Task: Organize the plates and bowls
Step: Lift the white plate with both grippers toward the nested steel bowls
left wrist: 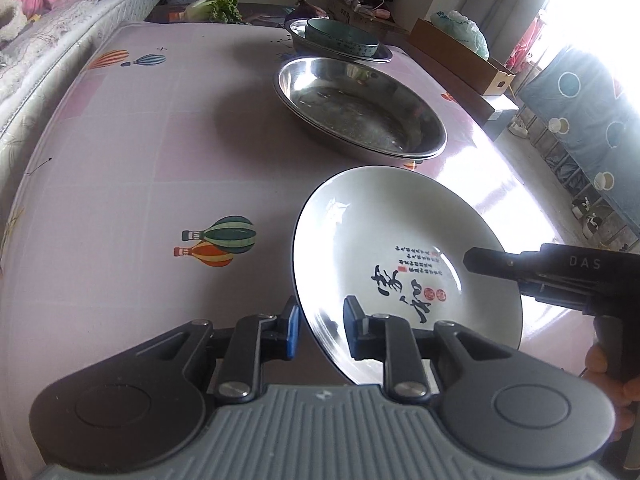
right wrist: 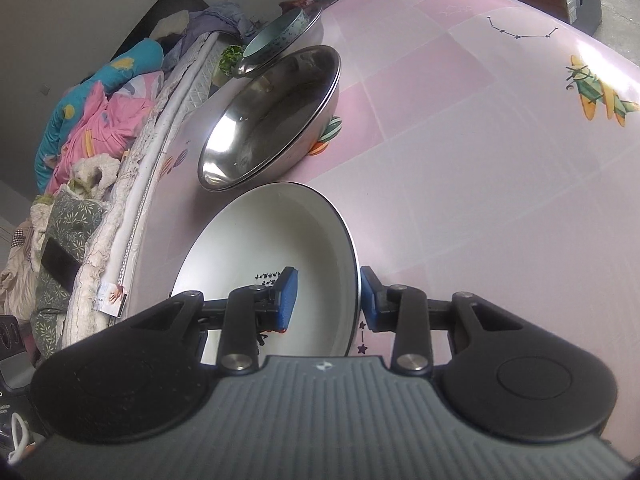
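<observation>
White plate with black rim and brush lettering, carried tilted above the pink balloon-print bench, lower right of centre in the left wrist view. Both grippers on it. Left gripper: jaws narrowed onto the plate's near left rim, one blue pad under and outside the rim, the other on the inner face; reads as a grip, though the outer pad's contact is partly hidden by the rim. Right gripper comes in from the right edge of that frame, upper finger lying over the plate's inside; a hand shows below it. In the right wrist view the right gripper straddles the plate rim, left pad inside the bowl of the plate, right pad outside against the rim; gap small, looks clamped, a sliver of doubt at the outer pad. Target as I judge it: the steel basins, two nested by the doubled rim, sitting just beyond the plate, toward the upper centre of the left view and directly above the plate in the right view. Farther along the same line, a teal bowl sits inside another steel basin. Key relation: the dishes run in one row away from both grippers, plate nearest, basins next, bowl stack last. The plate's far rim nearly overlaps the basins' near rim in the picture; neither gripper is clearly closer. Any set-down means travel forward along that row, both grips moving together.
</observation>
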Action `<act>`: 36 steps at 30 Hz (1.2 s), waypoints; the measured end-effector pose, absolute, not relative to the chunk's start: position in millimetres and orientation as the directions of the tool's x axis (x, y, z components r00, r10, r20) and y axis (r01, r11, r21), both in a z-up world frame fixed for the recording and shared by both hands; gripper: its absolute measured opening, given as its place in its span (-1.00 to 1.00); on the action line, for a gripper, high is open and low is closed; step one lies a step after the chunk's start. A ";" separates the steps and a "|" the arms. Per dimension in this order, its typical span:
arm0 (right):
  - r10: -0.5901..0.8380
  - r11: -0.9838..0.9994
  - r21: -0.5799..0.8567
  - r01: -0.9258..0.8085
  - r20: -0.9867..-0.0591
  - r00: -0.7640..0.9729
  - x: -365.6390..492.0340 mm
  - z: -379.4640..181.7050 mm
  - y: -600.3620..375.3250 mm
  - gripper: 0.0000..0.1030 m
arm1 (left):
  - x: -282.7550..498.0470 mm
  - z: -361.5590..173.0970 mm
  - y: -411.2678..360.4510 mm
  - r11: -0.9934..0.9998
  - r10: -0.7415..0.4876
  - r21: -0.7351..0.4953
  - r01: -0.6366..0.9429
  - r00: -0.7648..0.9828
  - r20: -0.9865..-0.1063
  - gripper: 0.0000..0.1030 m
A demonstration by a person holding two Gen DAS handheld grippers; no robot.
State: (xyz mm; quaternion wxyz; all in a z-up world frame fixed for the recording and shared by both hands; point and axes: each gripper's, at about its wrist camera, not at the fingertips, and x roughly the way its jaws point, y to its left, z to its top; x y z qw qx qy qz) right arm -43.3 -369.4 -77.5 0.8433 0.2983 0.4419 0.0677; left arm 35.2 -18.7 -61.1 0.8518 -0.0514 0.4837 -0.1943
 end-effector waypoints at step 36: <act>0.290 0.878 0.463 0.123 -0.717 0.634 -36.9 -74.4 -357.1 -0.51 | 41.7 -66.3 -24.1 0.920 -0.375 -0.249 0.302 0.495 -0.784 -0.43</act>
